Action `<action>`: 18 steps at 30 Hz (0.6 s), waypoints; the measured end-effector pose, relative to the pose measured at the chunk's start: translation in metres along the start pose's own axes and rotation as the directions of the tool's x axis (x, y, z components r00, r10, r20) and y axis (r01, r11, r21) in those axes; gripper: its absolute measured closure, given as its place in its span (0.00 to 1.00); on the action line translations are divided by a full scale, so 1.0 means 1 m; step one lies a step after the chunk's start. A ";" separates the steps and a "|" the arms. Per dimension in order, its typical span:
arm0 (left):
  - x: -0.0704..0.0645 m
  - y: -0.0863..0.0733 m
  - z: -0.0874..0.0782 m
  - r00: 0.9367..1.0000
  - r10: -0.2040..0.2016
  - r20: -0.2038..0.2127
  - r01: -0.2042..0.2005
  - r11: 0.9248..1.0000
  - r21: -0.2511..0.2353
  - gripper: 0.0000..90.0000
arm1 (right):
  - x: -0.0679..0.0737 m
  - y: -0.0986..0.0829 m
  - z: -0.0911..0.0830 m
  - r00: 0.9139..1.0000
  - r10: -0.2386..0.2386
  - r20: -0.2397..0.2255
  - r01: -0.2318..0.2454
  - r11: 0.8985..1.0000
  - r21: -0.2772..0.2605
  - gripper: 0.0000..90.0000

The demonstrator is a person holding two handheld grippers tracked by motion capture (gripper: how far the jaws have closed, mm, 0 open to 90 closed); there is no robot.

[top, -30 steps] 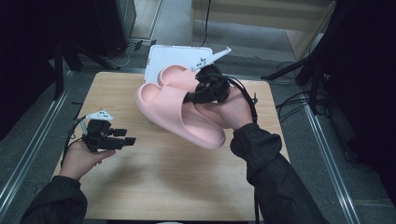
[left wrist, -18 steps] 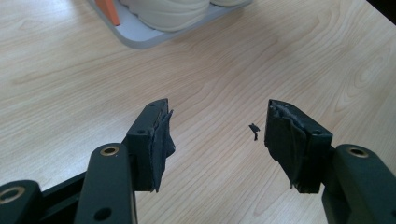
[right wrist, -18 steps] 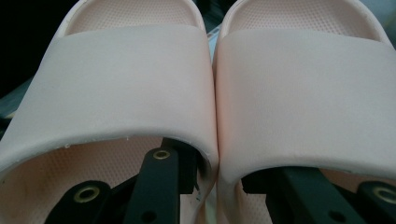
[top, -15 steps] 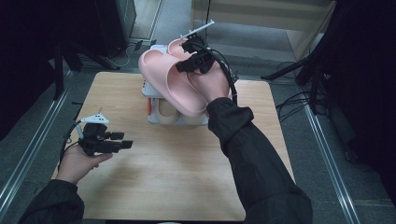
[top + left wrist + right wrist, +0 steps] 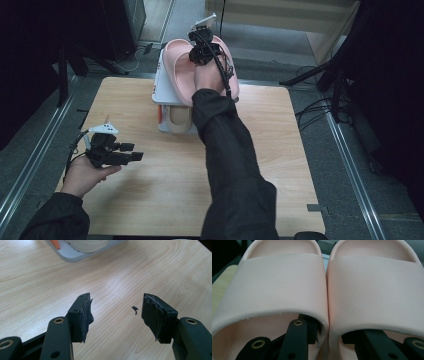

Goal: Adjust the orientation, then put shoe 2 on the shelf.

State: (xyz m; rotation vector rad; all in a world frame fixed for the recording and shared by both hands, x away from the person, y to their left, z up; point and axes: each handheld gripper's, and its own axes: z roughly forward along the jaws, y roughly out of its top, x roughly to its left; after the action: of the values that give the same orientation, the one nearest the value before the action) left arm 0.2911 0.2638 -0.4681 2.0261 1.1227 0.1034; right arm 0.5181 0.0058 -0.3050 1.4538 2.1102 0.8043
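- The right gripper (image 5: 200, 50) has one finger slid under each strap of the pair of pale pink foam slides (image 5: 180, 65), pinching their touching inner walls together; the pair hangs above the far end of the white open-fronted shoe rack (image 5: 161, 100), at the far edge of the light wooden tabletop (image 5: 150, 200).
- Risk: one thin pinch carries both slides, so a tilt could let one slip free.
- Risk: released where they are, they could overhang the rack's far edge and drop to the floor.
- A beige shoe (image 5: 180, 117) occupies the lower shelf; a heavy landing could jolt the light rack.
- The left gripper (image 5: 116, 315) hovers over bare wood, fingers spread and empty, too far off to steady anything.
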 end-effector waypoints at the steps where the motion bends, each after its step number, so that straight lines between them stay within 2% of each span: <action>1: 0.000 0.000 0.001 1.000 0.006 0.004 -0.006 1.000 0.005 0.45 | 0.001 0.001 0.002 1.000 0.014 0.014 -0.013 1.000 -0.001 0.80; 3: -0.001 0.000 0.002 1.000 0.013 0.001 -0.013 1.000 0.013 0.45 | 0.003 0.005 0.008 0.997 0.069 0.043 -0.068 0.998 -0.014 0.80; 5: 0.000 0.000 0.002 1.000 0.013 0.007 -0.014 1.000 0.010 0.45 | 0.005 0.008 0.014 0.993 0.108 0.048 -0.108 0.994 -0.003 0.80; 11: 0.000 0.001 0.001 1.000 0.020 0.000 -0.020 1.000 0.012 0.45 | 0.013 0.008 0.029 0.989 0.123 0.084 -0.123 0.992 -0.001 0.80; 13: 0.000 0.000 0.001 1.000 0.023 -0.003 -0.023 1.000 0.016 0.45 | 0.015 0.008 0.032 0.985 0.141 0.099 -0.141 0.990 -0.006 0.80; 14: 0.000 0.000 0.001 1.000 0.023 -0.001 -0.023 1.000 0.016 0.45 | 0.015 0.009 0.033 0.981 0.166 0.099 -0.165 0.986 -0.012 0.80; 18: -0.002 0.001 0.004 0.999 0.036 0.001 -0.036 0.999 0.027 0.45 | 0.020 0.010 0.037 0.979 0.183 0.093 -0.184 0.983 0.001 0.79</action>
State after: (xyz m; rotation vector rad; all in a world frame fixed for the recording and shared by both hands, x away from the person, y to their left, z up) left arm 0.2924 0.2600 -0.4696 2.0707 1.0937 0.1066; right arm 0.5423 0.0345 -0.3255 1.6763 1.9350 0.7786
